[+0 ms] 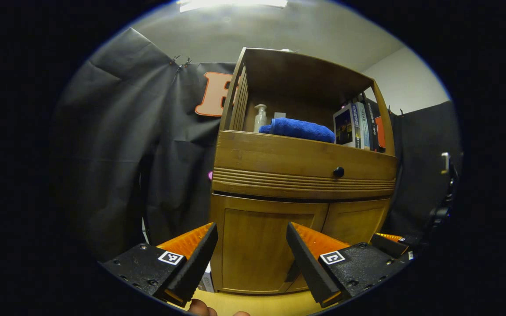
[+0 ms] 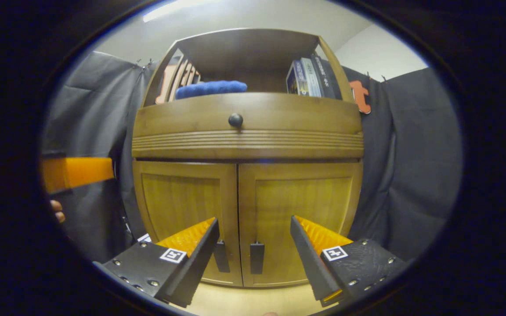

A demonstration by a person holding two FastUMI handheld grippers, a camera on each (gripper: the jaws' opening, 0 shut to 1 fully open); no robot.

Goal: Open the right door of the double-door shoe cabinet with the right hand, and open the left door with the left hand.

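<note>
The shoe cabinet (image 2: pixel 247 175) stands straight ahead of both claws, its two lower doors shut and meeting at a seam down the middle. In the right gripper view the right claw (image 2: pixel 253 239) is spread wide with nothing between its fingers, aimed at that seam; the right door (image 2: pixel 299 210) and the left door (image 2: pixel 187 206) each carry a small dark handle, the right handle (image 2: pixel 257 256) and the left handle (image 2: pixel 221 256) sitting low and just beside the seam. In the left gripper view the left claw (image 1: pixel 251 245) is likewise wide open and empty, facing the left door (image 1: pixel 262 245) from an angle. The doors look like stiff wooden panels on side hinges, so they should swing rather than flex and probably need only a light pull; the handles are the place to take hold, each pinched from both sides and drawn outward in an arc. They are slim and close together, so one claw could bump the neighbouring handle. Above the doors is a drawer with a round knob (image 2: pixel 235 120), then an open shelf with a blue towel (image 2: pixel 211 88), books (image 2: pixel 308 79) and a pump bottle (image 1: pixel 260 117). The cabinet rests on a pale yellowish floor (image 2: pixel 244 300), with black cloth hung around and a white wall and ceiling behind.
</note>
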